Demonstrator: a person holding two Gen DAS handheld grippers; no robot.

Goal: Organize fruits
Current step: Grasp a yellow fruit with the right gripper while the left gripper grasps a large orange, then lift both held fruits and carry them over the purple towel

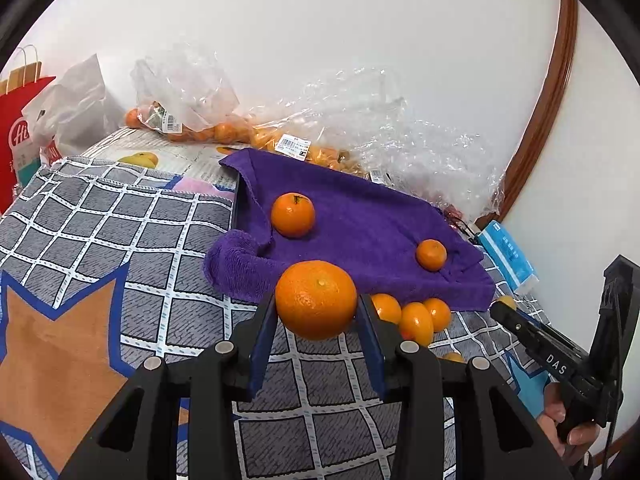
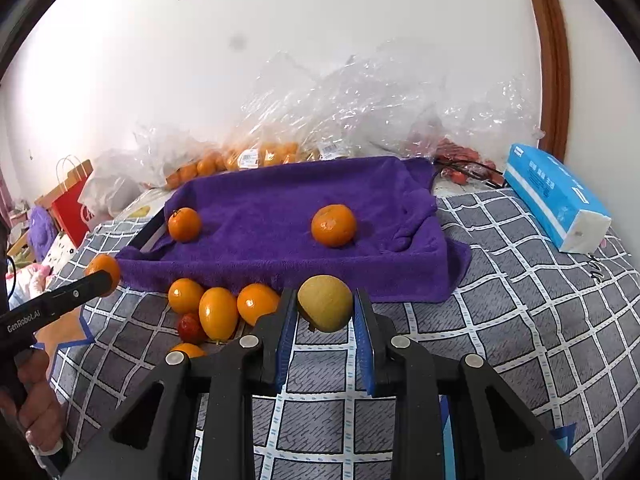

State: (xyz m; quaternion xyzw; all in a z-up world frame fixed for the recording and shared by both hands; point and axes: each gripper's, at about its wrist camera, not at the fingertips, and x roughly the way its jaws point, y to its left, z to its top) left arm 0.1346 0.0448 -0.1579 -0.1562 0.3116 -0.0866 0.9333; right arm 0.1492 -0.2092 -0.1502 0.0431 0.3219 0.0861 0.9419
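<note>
**Two fruits pinched, tray ahead**

Clamped in our left gripper [image 1: 316, 308] sits an orange [image 1: 316, 299]; our right gripper [image 2: 325, 312] pinches a yellowish fruit [image 2: 325, 302]. Both look round, smooth, bruisable; we'd hold across the middle. Ahead lies the purple-towelled tray [image 2: 280, 200].

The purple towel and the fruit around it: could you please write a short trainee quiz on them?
1. True or false: the left gripper has its jaws shut on an orange.
2. How many oranges lie on the purple towel?
3. What does the right gripper hold: A, a strawberry; B, a yellow-green fruit; C, a tissue pack?

Key
1. True.
2. Two: a left orange and a right orange.
3. B. The blue tissue pack lies on the checked cloth to the right of the towel.
</note>
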